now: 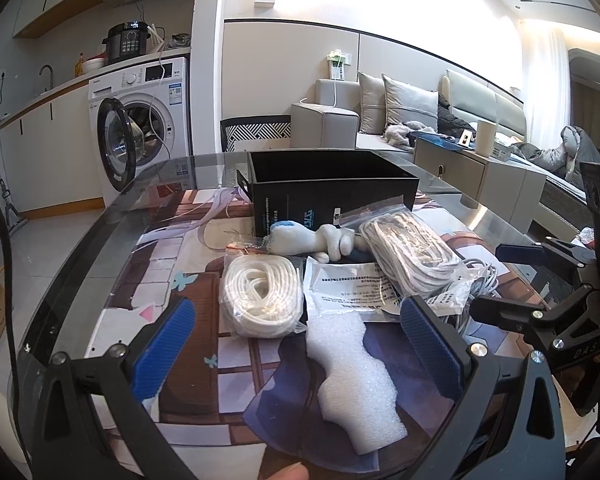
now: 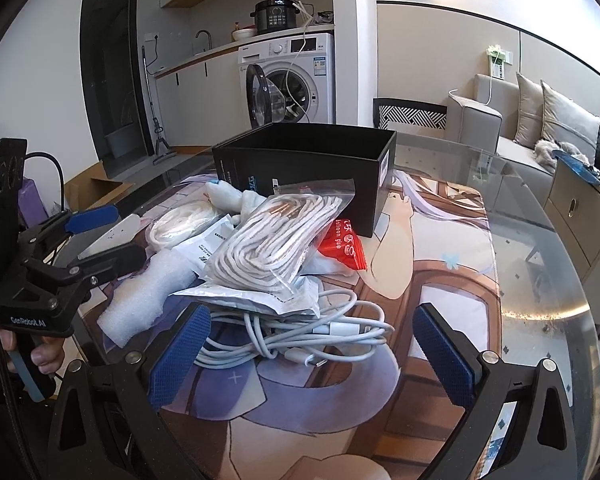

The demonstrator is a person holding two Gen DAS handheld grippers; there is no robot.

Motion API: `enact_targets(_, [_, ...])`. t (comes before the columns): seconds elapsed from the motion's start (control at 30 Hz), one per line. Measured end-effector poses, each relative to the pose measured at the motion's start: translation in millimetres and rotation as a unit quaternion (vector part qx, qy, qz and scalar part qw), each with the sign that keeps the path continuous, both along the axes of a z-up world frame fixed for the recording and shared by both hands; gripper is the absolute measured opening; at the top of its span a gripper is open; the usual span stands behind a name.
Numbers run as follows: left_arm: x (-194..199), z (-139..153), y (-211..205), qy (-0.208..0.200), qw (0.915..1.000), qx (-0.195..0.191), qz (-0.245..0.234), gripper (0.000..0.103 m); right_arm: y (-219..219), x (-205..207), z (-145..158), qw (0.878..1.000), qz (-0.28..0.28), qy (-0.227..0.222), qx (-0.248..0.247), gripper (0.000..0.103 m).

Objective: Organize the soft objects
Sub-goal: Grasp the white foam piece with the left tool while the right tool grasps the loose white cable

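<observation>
A black open box (image 1: 332,184) (image 2: 304,168) stands at the back of the mat. In front of it lie a plush toy (image 1: 312,240), a bagged white rope coil (image 1: 260,296), a larger bagged rope bundle (image 1: 412,256) (image 2: 276,240), a white foam piece (image 1: 356,372) (image 2: 144,292), a flat white packet (image 1: 348,288), loose white cables (image 2: 296,332) and a red packet (image 2: 344,248). My left gripper (image 1: 296,344) is open, its jaws on either side of the foam piece. My right gripper (image 2: 312,356) is open around the loose cables. Each gripper shows in the other's view (image 1: 540,280) (image 2: 92,236).
The pile sits on a printed mat over a round glass table (image 2: 540,264). A washing machine (image 1: 144,120) with its door open stands behind, a chair (image 2: 412,116) at the far edge, and a sofa (image 1: 380,116) to the right. A cardboard box (image 2: 96,188) sits on the floor.
</observation>
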State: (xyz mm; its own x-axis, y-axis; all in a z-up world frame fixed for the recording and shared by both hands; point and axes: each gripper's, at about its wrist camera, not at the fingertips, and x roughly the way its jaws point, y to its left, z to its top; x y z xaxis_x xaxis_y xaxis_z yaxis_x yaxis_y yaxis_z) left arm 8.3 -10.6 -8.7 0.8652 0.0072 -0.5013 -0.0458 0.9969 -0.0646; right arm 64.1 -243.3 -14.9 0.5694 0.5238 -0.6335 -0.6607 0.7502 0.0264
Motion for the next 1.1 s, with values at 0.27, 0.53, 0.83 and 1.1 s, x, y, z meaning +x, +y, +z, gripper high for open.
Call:
enact_targets(0.27, [0.7,-3.9,-8.1,0.007,0.9997,0.001,-0.022,0.103,-0.3,8.3,-9.2,1.0,0.005,0.024,-0.008,0.103])
enact_targets(0.53, [0.9,-8.4,-10.2,0.02,0.9985,-0.009,-0.05,0.101,6.4,15.7,-15.1,0.999,0.014,0.046,-0.017,0.101])
enact_targets(0.83, [6.0,-19.0,-18.2,0.054,0.995,-0.007,-0.085,0.071,12.9,22.0,-20.0,0.997,0.024,0.067,-0.031,0.093])
enact_targets(1.1, [7.2,-25.7,-25.8,0.081,0.9918,0.008,-0.098,0.035,10.8,23.7,-21.5,0.997,0.024,0.072,-0.021,0.084])
